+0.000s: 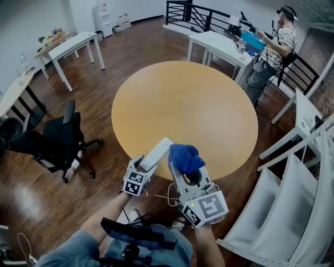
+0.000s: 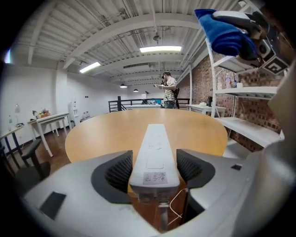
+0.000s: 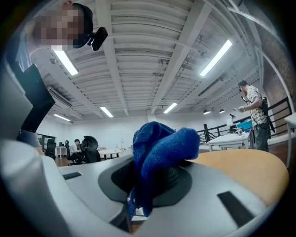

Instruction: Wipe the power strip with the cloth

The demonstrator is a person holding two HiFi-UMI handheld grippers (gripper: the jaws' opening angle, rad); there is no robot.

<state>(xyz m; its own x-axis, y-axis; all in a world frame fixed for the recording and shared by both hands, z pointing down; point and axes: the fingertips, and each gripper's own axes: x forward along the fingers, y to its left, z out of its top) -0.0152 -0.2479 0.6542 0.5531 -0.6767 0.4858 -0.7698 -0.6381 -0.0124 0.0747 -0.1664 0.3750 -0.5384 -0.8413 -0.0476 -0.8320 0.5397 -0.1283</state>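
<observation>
A white power strip [image 1: 156,153] sticks out over the near edge of the round wooden table [image 1: 198,104], its cable end toward me. My left gripper [image 1: 147,162] is shut on that end. In the left gripper view the power strip [image 2: 155,148] runs forward between the ribbed pads [image 2: 121,171], both pressing its sides. The blue cloth [image 1: 185,157] is bunched in my right gripper [image 1: 182,168], just right of the strip and above the table edge. In the right gripper view the cloth [image 3: 159,143] bulges out of the shut jaws. The left gripper view also catches the cloth [image 2: 224,32] at upper right.
A black office chair [image 1: 57,141] stands on the wood floor to the left. White shelving [image 1: 297,198] fills the right side. A person [image 1: 276,47] stands at a white table [image 1: 219,44] at the back right, near a black railing [image 1: 203,15]. More white tables [image 1: 73,47] stand at the back left.
</observation>
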